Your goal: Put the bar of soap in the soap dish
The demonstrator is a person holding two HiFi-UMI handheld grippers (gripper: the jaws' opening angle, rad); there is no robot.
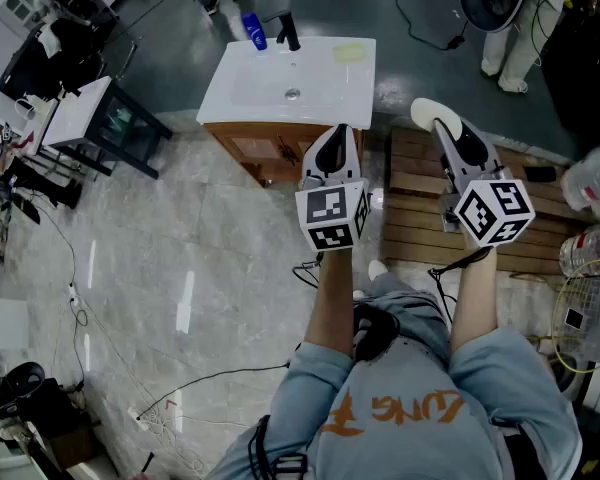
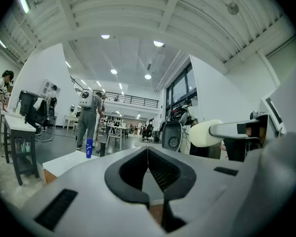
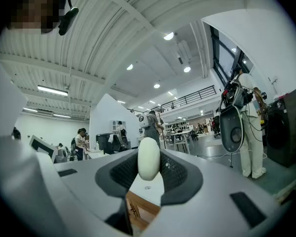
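Note:
The bar of soap point(image 1: 427, 111) is a white oval, pinched between the pads of my right gripper point(image 1: 442, 126), which is shut on it and held level to the right of the sink. In the right gripper view the soap point(image 3: 149, 158) stands upright between the jaws of that gripper point(image 3: 149, 166). A pale yellow soap dish point(image 1: 348, 53) sits on the back right corner of the white sink top point(image 1: 325, 93). My left gripper point(image 1: 332, 136) is shut and holds nothing, just before the sink's front edge. From the left gripper view point(image 2: 148, 149) the soap point(image 2: 205, 134) shows at right.
A blue bottle point(image 1: 254, 33) and a black faucet point(image 1: 289, 32) stand at the sink's back edge. A wooden slat platform point(image 1: 420, 213) lies right of the vanity. A dark table point(image 1: 110, 118) is at left; a wire basket point(image 1: 585, 313) and cables are on the floor.

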